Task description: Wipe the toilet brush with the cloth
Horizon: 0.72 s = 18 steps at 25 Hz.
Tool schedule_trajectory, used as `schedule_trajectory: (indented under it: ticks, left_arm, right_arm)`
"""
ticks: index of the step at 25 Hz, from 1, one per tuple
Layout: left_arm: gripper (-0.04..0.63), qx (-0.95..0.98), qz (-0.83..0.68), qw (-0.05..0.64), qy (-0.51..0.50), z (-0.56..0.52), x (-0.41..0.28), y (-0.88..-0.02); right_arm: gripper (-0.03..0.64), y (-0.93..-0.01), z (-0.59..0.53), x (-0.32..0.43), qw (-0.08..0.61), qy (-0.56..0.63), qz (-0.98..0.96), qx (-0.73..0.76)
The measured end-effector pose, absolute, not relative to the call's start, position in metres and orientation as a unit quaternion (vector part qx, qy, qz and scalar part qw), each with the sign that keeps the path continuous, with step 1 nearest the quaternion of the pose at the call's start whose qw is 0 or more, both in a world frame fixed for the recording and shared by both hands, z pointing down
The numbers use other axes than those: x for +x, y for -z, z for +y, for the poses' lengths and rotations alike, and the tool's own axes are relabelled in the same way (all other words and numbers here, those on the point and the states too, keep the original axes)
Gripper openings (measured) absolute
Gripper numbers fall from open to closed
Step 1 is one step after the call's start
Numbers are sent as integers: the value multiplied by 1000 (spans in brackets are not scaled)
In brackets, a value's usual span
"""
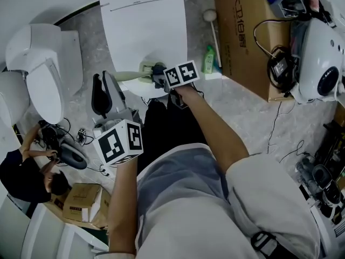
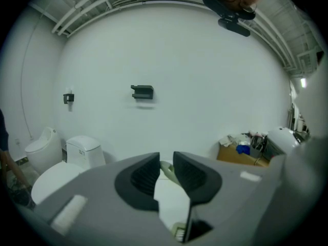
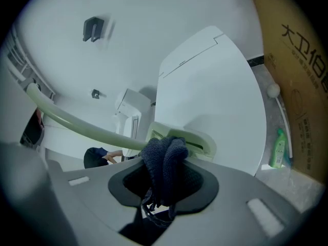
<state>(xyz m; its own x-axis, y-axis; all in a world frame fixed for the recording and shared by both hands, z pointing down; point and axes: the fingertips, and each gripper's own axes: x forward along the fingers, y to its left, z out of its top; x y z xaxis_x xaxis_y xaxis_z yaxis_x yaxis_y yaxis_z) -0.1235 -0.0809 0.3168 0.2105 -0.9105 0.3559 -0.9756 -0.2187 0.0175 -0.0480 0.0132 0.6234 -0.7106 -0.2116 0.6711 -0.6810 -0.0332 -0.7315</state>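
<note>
Wiping looks underway: right gripper (image 3: 164, 164) clamps the dark cloth (image 3: 165, 152) against the toilet brush (image 3: 77, 121) at the toilet lid's (image 1: 143, 20) 6 o'clock edge, left gripper (image 2: 165, 169) pinches its handle, so I'd slide along next.

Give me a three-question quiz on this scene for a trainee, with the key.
1. True or false: the right hand-held gripper is empty.
2. What is the cloth pressed against? A) the green bottle B) the toilet brush C) the cardboard box
3. Fill in: the toilet lid below the brush is ___.

Key: 1 false, it is shut on the cloth. 2 B. 3 closed.
</note>
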Motion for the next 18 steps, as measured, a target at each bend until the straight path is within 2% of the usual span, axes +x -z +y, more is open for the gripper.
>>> schedule_trajectory:
  ticks: [7,18]
  left_arm:
    - [0,773,-607,123,-139,-77,-122,-316]
    - [0,784,-592,119,-142,-69,-127,-310]
  right_arm:
    - [109,-607,9,-41,113,-665,-653,344]
    - [109,-570,9,-38,59,-697,-636,326]
